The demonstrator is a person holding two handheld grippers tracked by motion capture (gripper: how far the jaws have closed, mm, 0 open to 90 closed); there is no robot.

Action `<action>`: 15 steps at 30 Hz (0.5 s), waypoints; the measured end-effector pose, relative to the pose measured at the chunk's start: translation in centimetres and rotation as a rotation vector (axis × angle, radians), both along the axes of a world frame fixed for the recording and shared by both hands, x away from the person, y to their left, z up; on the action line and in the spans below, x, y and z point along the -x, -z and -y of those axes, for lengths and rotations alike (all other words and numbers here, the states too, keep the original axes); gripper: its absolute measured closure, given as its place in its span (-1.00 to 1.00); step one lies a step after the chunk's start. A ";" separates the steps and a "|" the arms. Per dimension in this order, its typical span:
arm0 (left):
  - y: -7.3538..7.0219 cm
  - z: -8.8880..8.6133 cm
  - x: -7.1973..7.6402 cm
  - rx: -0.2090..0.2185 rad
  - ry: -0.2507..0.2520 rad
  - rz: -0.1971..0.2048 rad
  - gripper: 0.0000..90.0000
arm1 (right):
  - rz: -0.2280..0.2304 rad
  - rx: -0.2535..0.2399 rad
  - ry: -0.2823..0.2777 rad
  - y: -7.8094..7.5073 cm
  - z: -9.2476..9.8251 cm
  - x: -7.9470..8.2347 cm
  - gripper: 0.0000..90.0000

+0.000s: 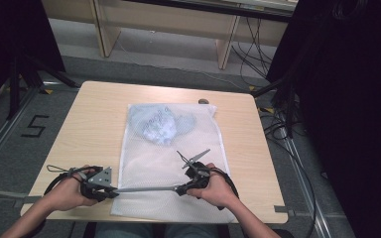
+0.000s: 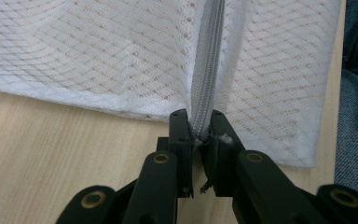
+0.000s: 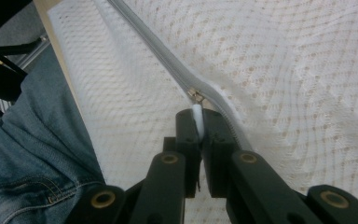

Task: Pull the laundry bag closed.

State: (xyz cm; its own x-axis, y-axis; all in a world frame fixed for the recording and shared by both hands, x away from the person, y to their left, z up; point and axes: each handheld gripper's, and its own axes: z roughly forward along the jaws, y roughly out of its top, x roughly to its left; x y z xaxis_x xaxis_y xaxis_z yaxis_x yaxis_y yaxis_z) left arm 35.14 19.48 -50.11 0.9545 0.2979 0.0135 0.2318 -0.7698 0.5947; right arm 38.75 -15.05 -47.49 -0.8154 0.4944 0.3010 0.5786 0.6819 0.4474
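1. White mesh laundry bag (image 1: 171, 163) lies flat on the tabletop (image 1: 89, 124), near the person's edge — a pale blue garment (image 1: 162, 125) sits inside its far half.
2. Grey zipper (image 1: 146, 189) runs across the bag's near end, between the two hands.
3. Left hand-held gripper (image 1: 113, 190) is clenched on the zipper's end (image 2: 200, 126) at the bag's left edge.
4. Right hand-held gripper (image 1: 179, 189) is clamped on the white zipper pull tab (image 3: 196, 119) (slider just beyond the jaw tips).
5. Zipper tape between them looks taut — closed, as far as visible.
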 end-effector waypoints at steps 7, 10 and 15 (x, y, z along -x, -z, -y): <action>0.0 0.0 0.0 0.001 -0.001 -0.001 0.81 | -0.029 0.007 0.023 -0.3 0.6 -0.1 0.93; 0.0 0.0 0.0 0.001 -0.001 -0.001 0.81 | -0.020 0.014 0.038 -0.4 0.7 -0.1 0.93; 0.0 0.0 0.0 0.001 -0.001 -0.001 0.81 | -0.027 0.015 0.042 -0.4 0.8 -0.1 0.93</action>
State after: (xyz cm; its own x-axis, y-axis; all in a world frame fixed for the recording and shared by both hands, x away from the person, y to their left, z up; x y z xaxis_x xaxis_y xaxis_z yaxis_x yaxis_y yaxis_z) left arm 35.15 19.48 -50.12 0.9543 0.2984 0.0122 0.2328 -0.7689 0.5955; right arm 38.84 -15.87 -47.11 -0.7855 0.5329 0.3148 0.6187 0.6631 0.4212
